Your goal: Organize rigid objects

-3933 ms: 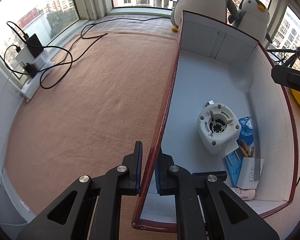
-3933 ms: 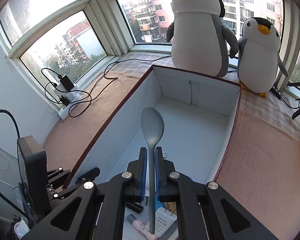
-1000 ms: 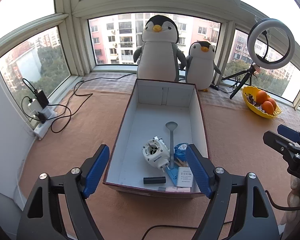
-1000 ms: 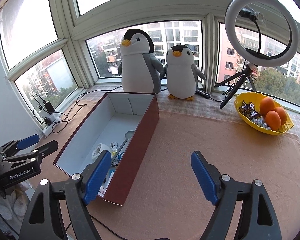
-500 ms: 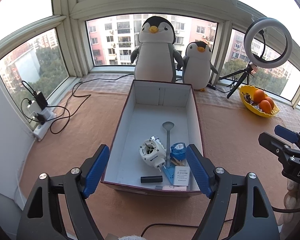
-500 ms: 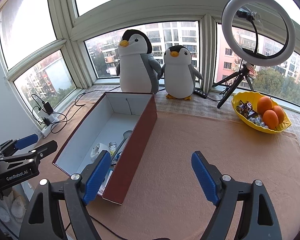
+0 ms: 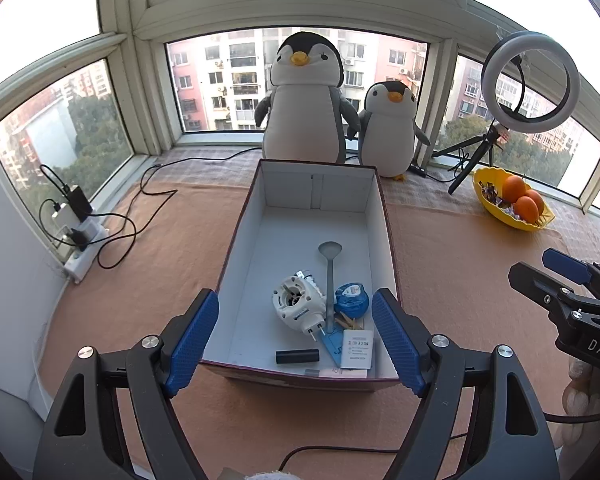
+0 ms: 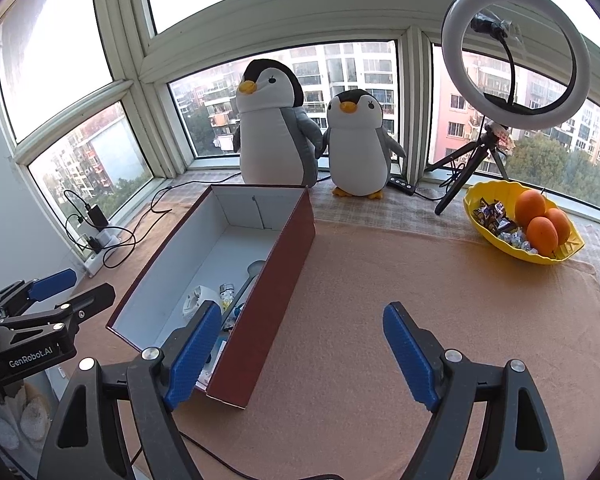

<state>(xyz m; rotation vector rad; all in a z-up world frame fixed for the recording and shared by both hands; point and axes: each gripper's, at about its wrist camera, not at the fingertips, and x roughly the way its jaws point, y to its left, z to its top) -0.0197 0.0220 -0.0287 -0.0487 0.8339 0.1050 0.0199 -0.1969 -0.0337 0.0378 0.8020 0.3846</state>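
A long open box [image 7: 244, 216], dark red outside and white inside, lies on the tan mat; it also shows in the right wrist view [image 8: 284, 280]. Inside lie a grey spoon [image 7: 329, 276], a white round plug adapter [image 7: 298, 304], a blue tape roll [image 7: 352, 300], a black stick [image 7: 297, 356], a white card [image 7: 356, 354] and clothespins. My left gripper [image 7: 296, 338] is open and empty, held back above the box's near end. My right gripper [image 8: 300, 354] is open and empty, to the right of the box; it also shows in the left wrist view [image 7: 556, 276].
Two plush penguins [image 7: 304, 100] [image 7: 388, 128] stand behind the box. A yellow bowl with oranges and sweets [image 7: 512, 204] and a ring light on a tripod [image 7: 530, 80] are at the right. A power strip with cables [image 7: 80, 236] lies at the left by the window.
Since 3.9 s ago the left gripper let go of the box wall and the right let go of the spoon, which lies in the box. Both opened and drew back; lately they only drift.
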